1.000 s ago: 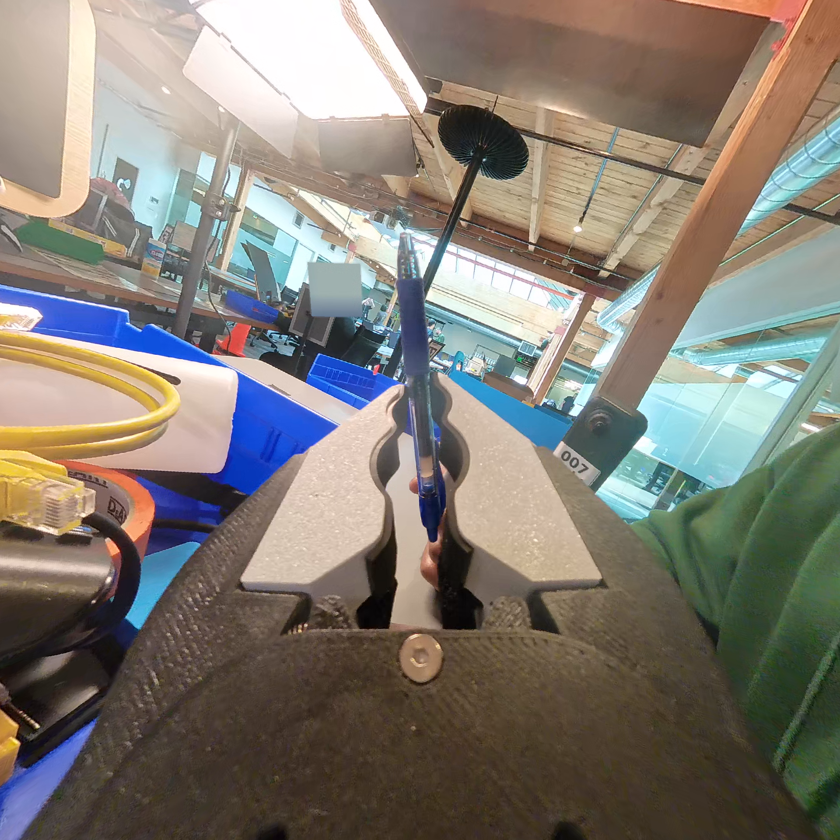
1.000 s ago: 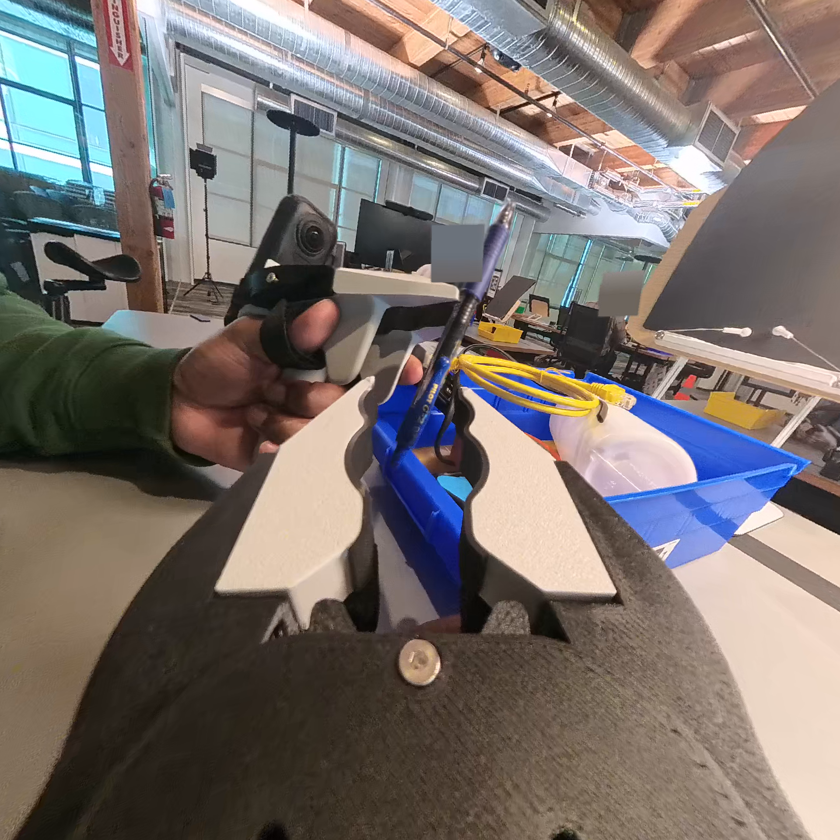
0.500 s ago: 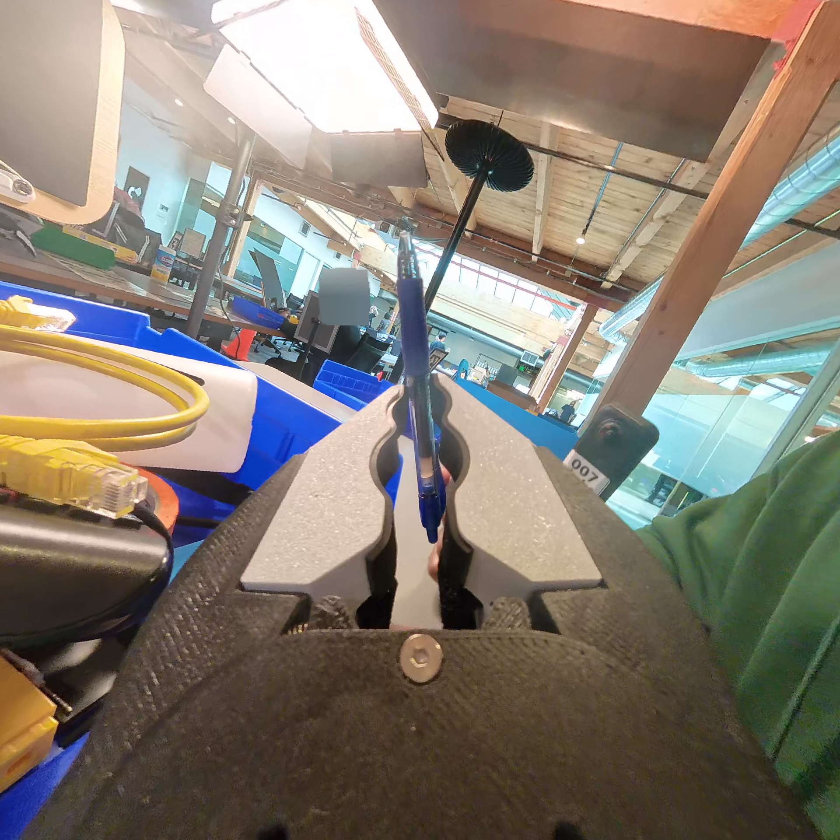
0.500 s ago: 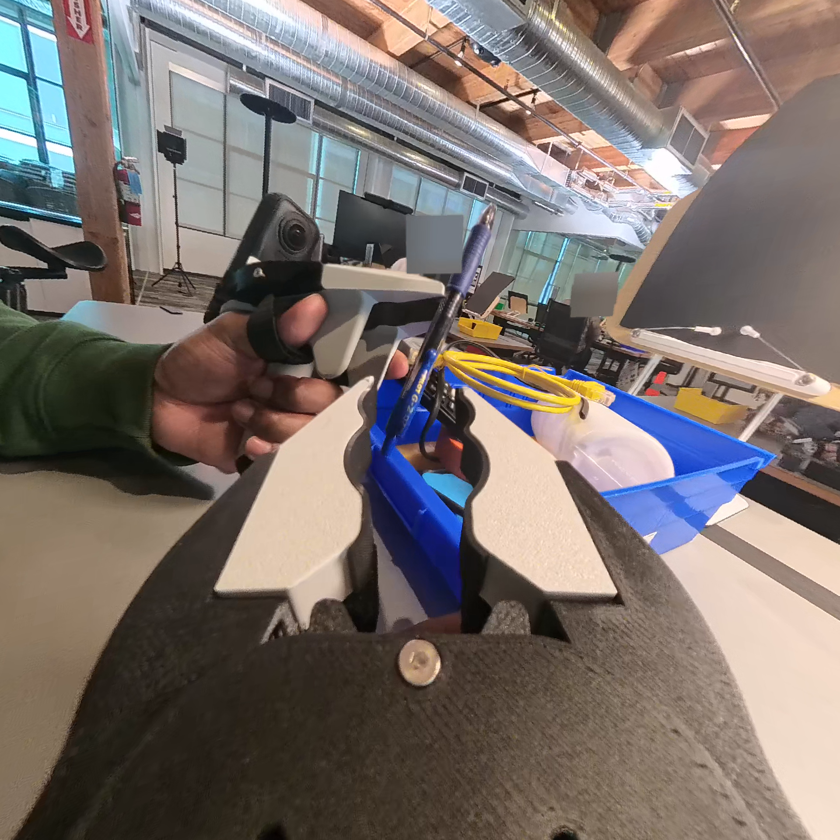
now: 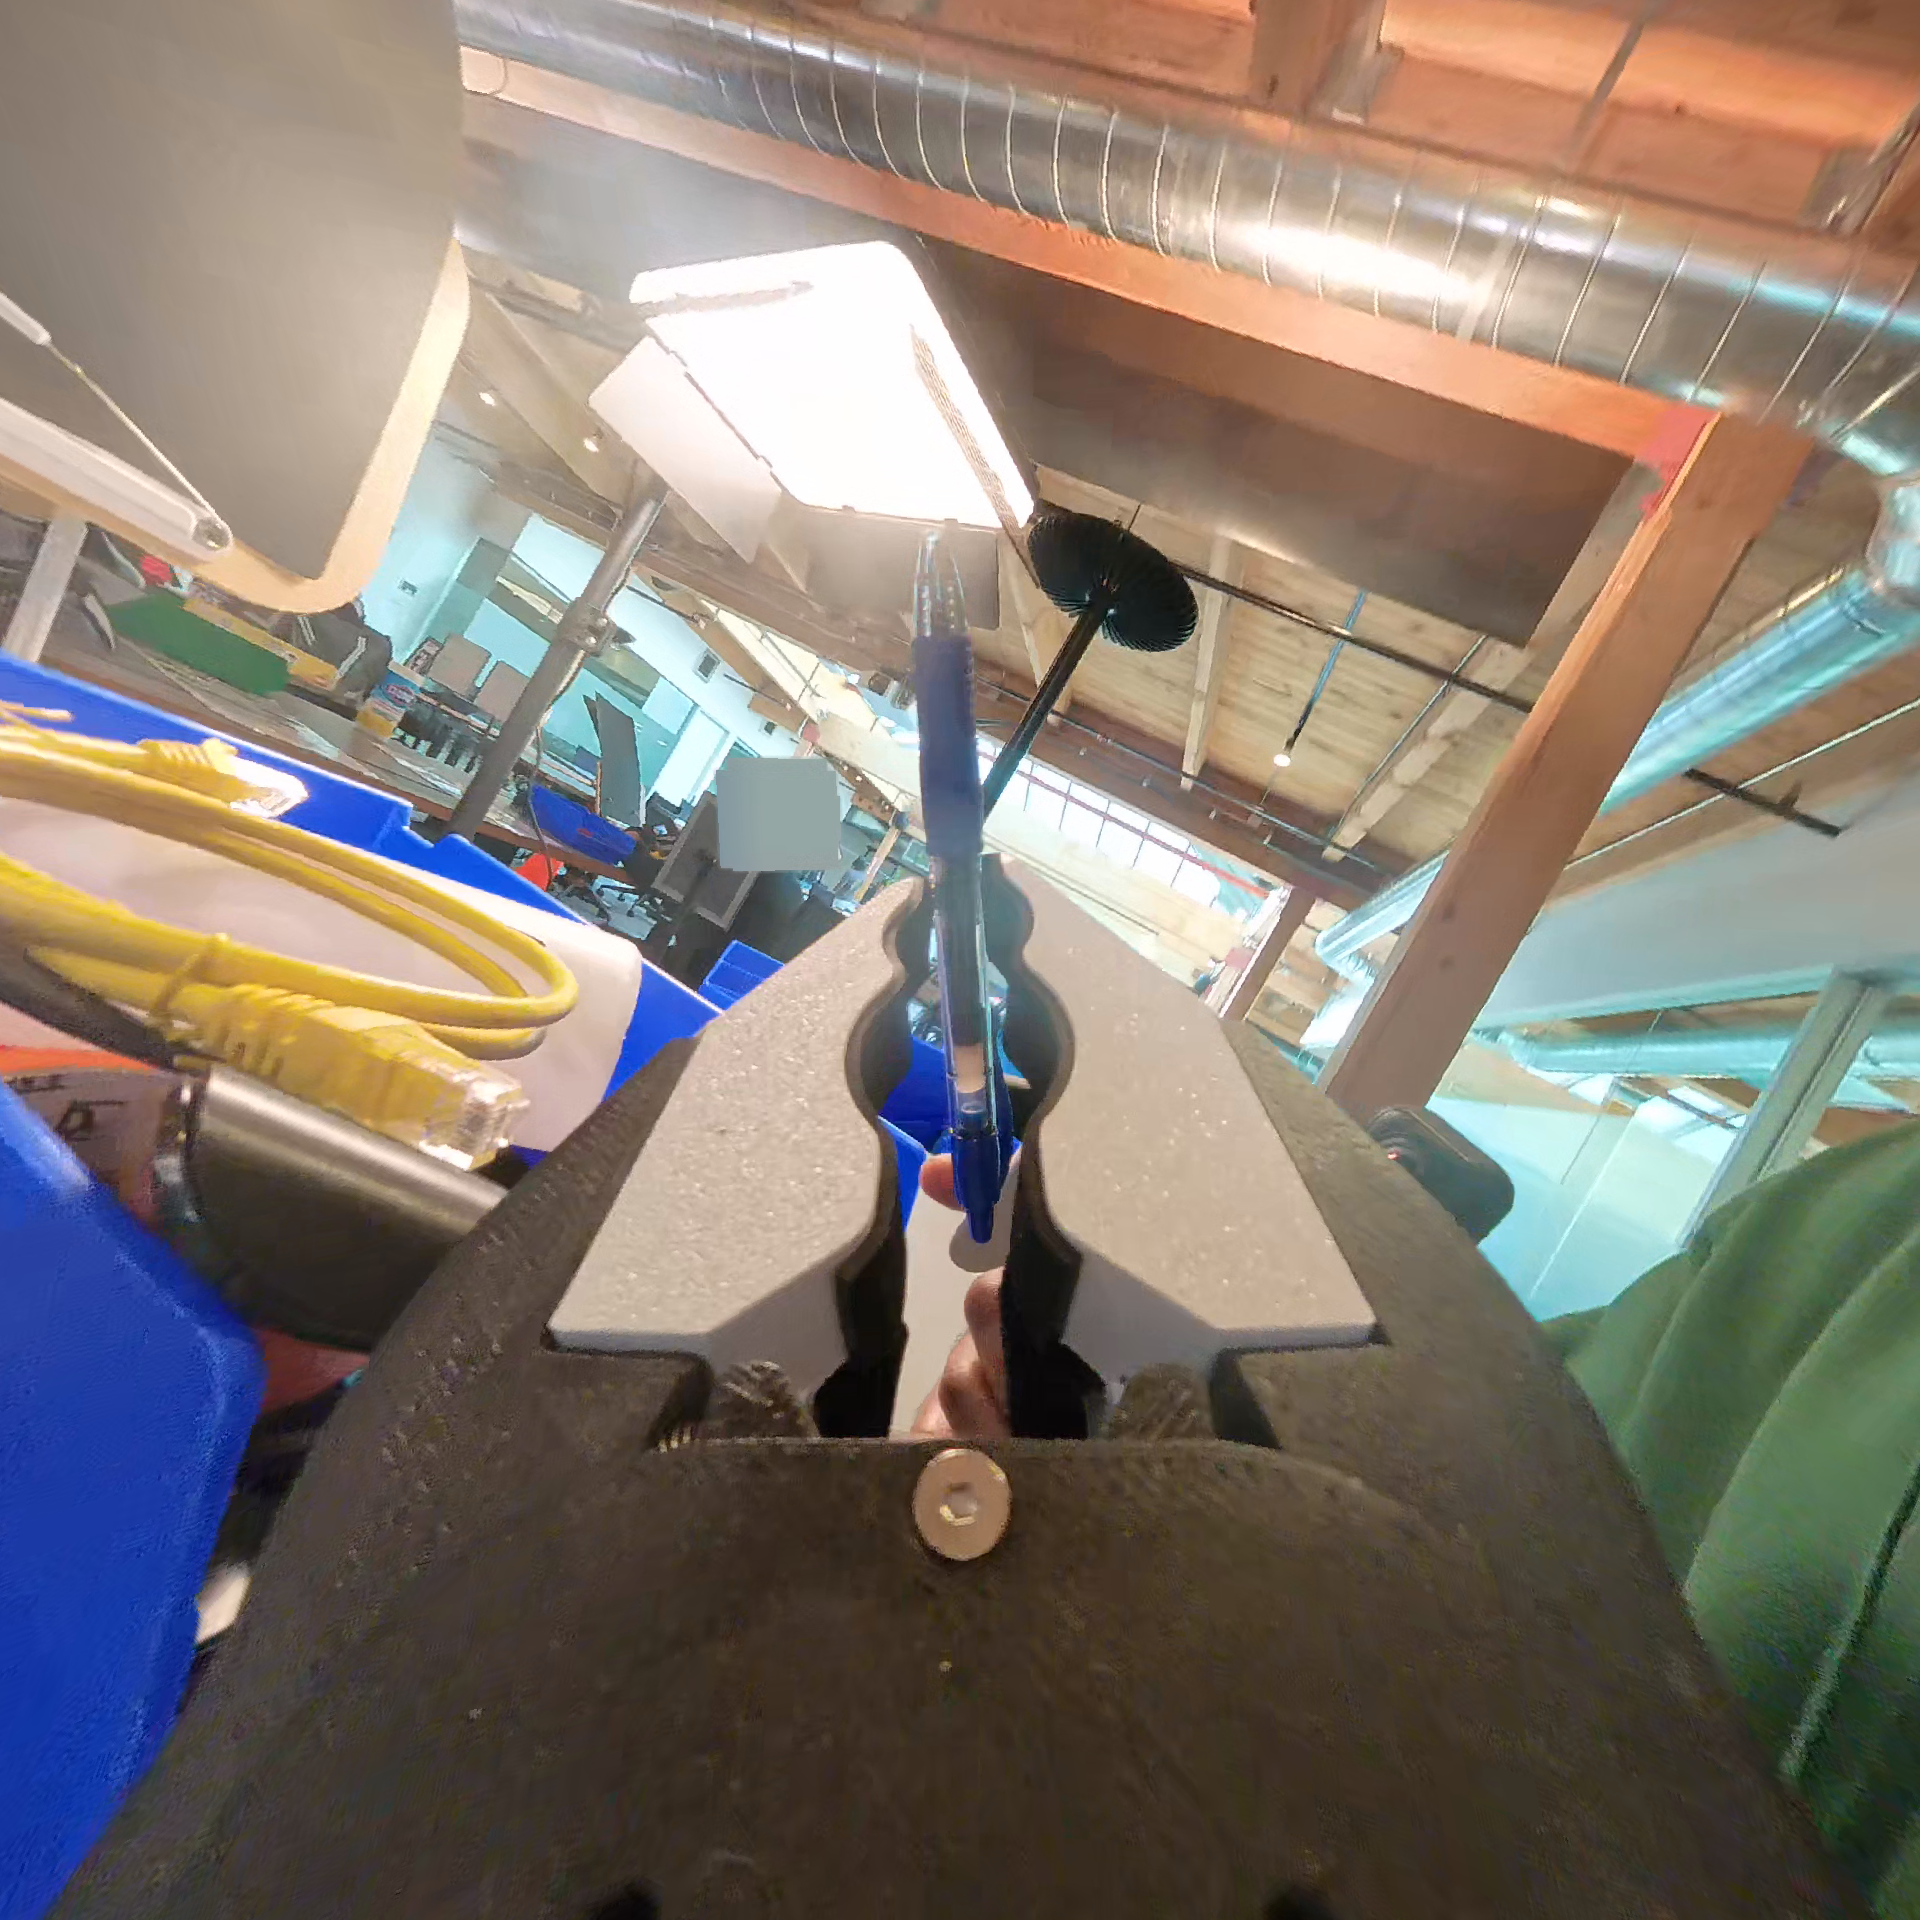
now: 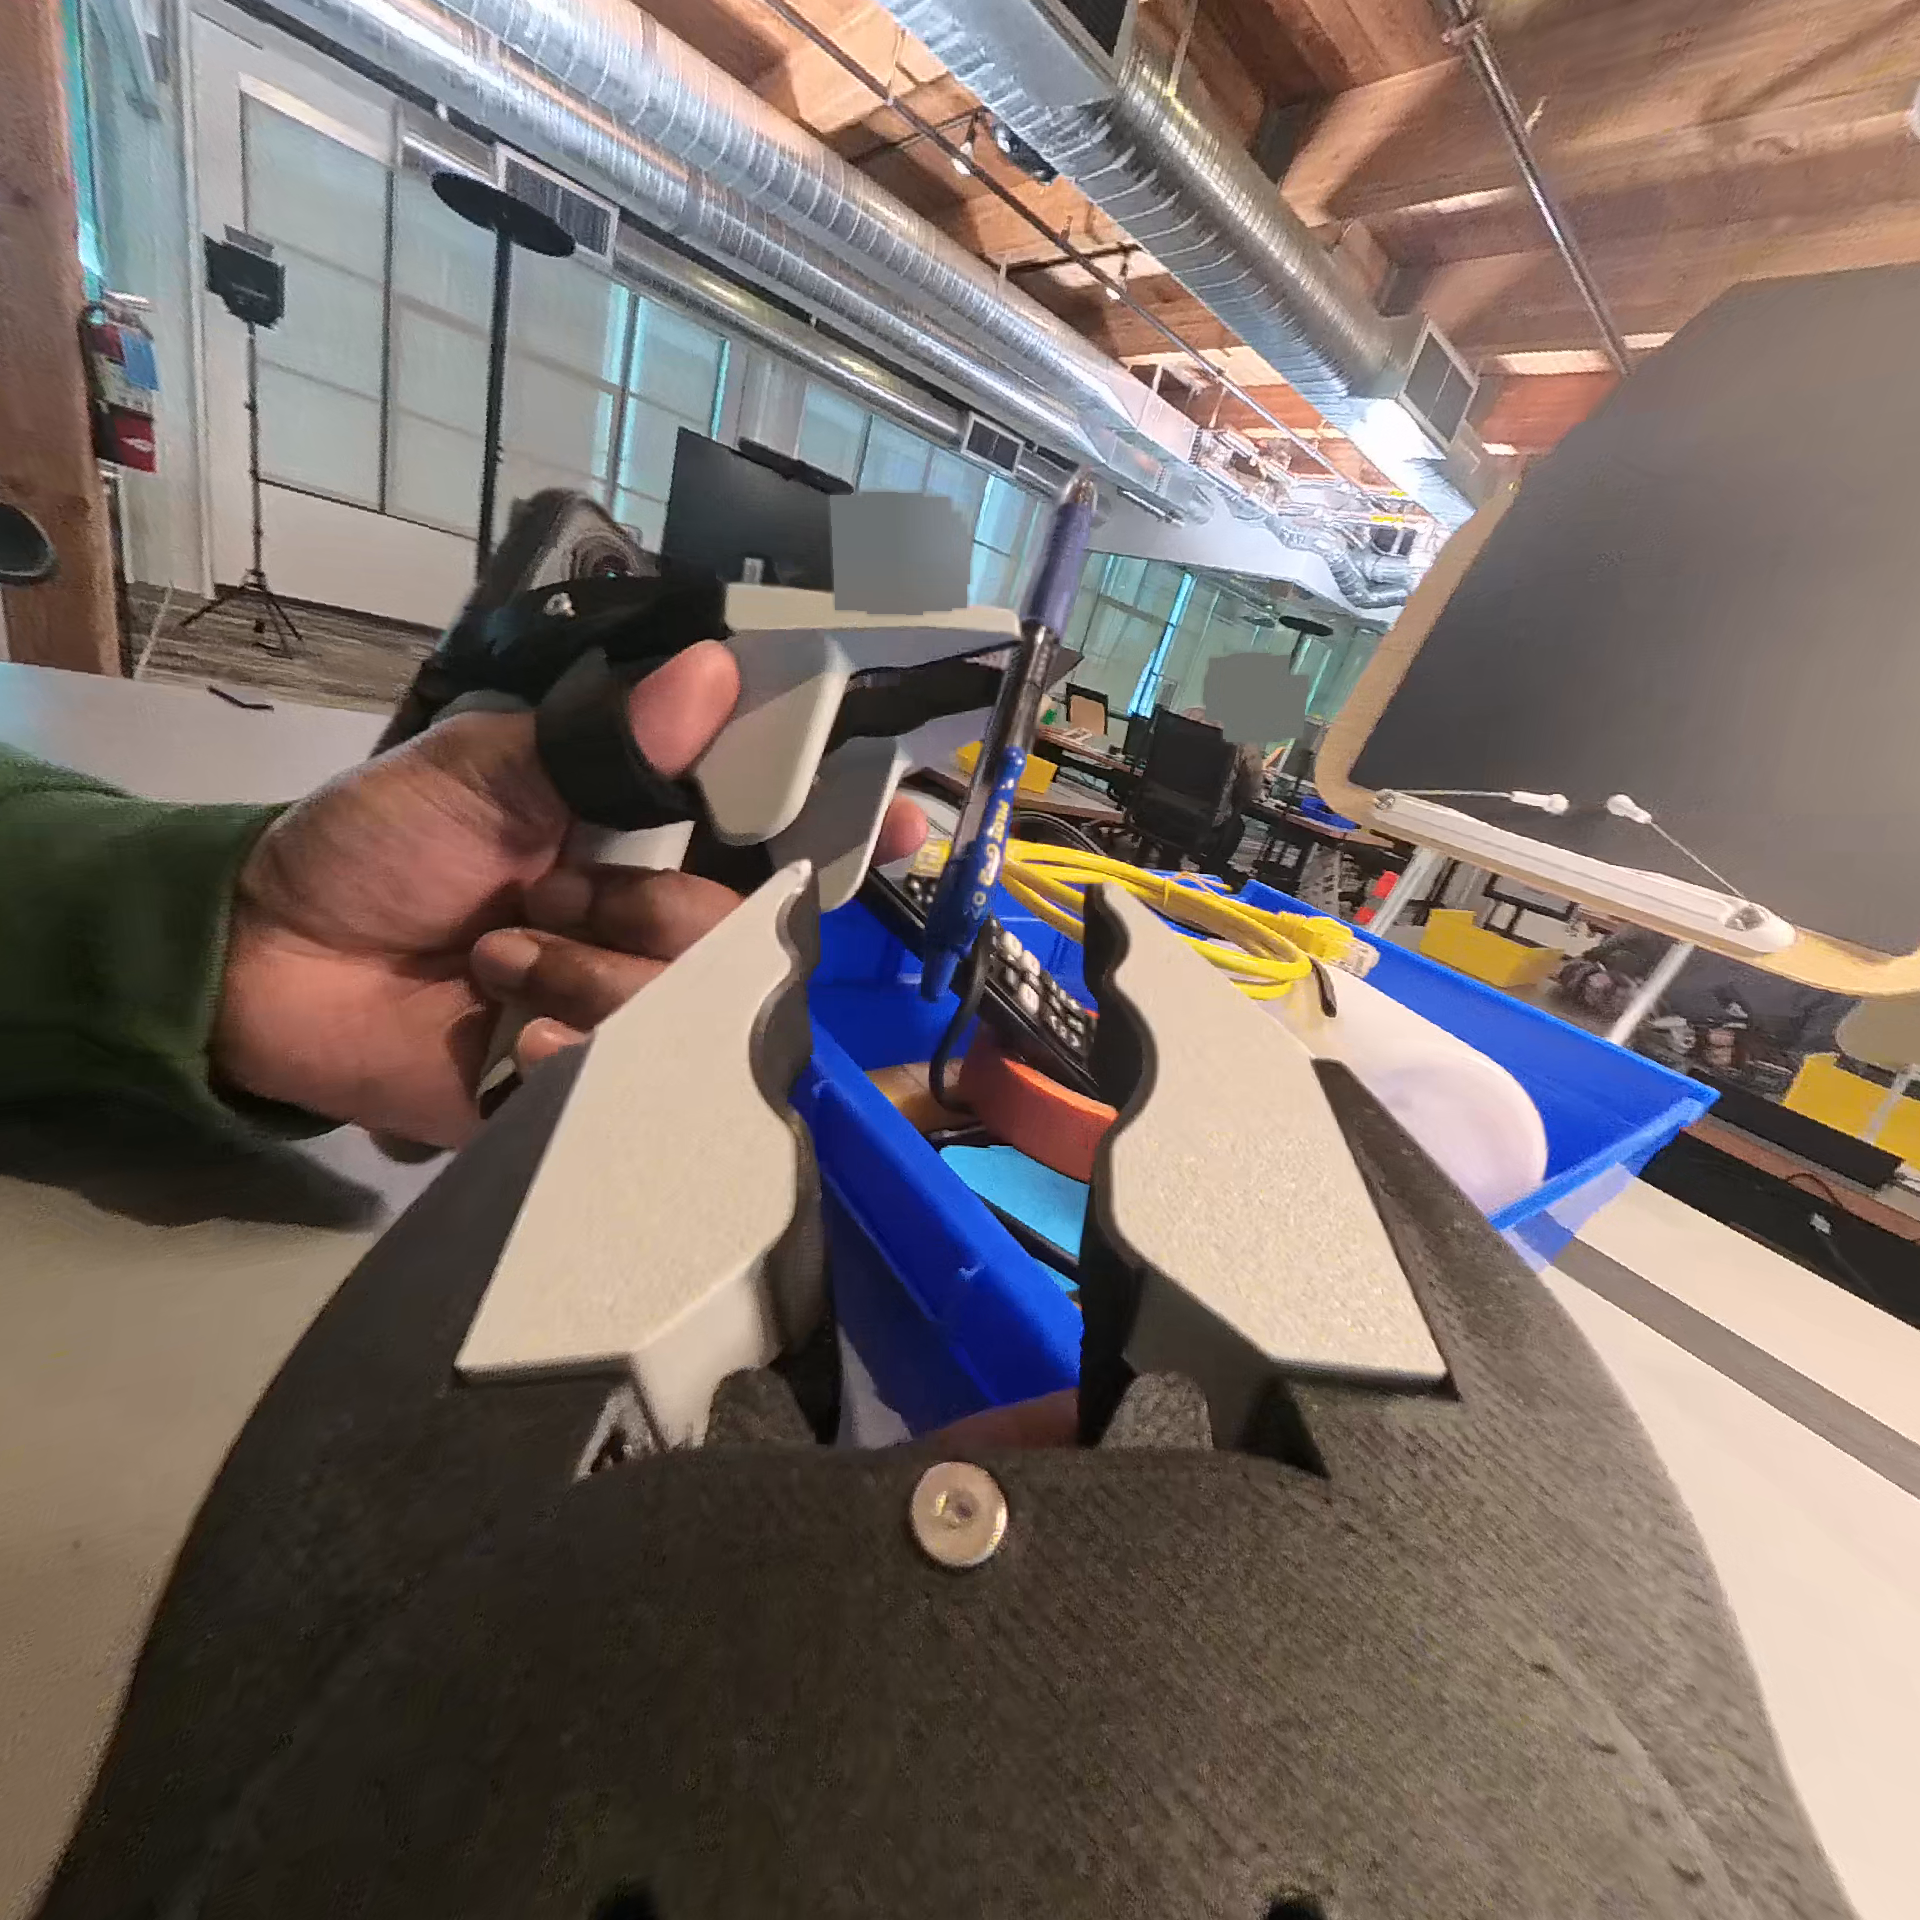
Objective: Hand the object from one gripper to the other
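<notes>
- The left gripper [image 5: 961,904] is clamped on a blue pen [image 5: 951,821], which stands upright between its fingers; the fingertips pinch the clear part of the barrel just under the blue rubber grip.
- The right gripper [image 6: 945,904] holds nothing. Its jaws stand well apart, and the pen's lower end hangs just beyond and between the tips, not yet inside them.
- Relative to the pen: the left hand [image 6: 436,883] that works the left gripper is to its left in the right wrist view, and a blue bin [image 6: 1455,1049] lies below and behind it.
- Handling, as a judgement: the pen looks light, stiff and thin. Its smooth plastic barrel may slip or swivel in a single pinch, so the rubber grip is the surer place to hold.
- The free length below the left gripper's fingers is the nearest place for the right gripper to take hold. It is short, though, so a grip there may leave the pen top-heavy.
- A yellow cable [image 6: 1174,914] lies coiled in the bin, behind and below the pen, with a white container [image 6: 1455,1101] farther right.
- Hard to make out: the pen's tip is lost against a bright light panel [image 5: 831,384] in the left wrist view. The left gripper's far finger is hidden in the right wrist view. The bin's contents are largely covered by the right gripper's fingers.
</notes>
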The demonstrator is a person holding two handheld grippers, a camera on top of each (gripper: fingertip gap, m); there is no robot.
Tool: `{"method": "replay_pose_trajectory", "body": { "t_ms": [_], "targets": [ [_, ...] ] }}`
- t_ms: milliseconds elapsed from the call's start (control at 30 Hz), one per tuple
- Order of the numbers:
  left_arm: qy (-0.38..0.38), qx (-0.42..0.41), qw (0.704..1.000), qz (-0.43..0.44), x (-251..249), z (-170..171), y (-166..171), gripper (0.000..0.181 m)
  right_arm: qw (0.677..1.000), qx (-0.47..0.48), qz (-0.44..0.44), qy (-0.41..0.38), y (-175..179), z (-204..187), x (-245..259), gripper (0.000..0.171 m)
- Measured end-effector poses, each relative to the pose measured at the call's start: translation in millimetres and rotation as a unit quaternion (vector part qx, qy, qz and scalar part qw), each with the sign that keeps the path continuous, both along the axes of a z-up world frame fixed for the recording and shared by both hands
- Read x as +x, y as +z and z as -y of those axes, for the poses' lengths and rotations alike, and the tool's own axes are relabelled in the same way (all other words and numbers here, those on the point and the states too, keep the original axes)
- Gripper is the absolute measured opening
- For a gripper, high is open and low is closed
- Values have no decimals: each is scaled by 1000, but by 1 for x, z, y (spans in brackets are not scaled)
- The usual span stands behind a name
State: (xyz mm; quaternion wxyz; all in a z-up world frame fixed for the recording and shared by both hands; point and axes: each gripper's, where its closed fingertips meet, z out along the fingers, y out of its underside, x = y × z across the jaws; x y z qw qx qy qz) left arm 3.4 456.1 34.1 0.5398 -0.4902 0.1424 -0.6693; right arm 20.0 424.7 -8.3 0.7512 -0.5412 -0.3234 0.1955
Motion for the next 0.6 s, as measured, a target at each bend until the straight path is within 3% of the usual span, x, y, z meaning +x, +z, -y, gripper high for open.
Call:
{"method": "replay_pose_trajectory", "body": {
  "t_ms": [233,400,600],
  "targets": [
    [-26,2,999,22,5,9,1,10,998,-8,36,-57,-10,-14,1,46],
    [-32,-8,999,25,4,8,0,11,994,2,40,-99,-9,-19,15,20],
    [-52,-26,998,21,8,9,-5,10,996,-5,25,-86,-6,-17,20,23]
  ]
}}
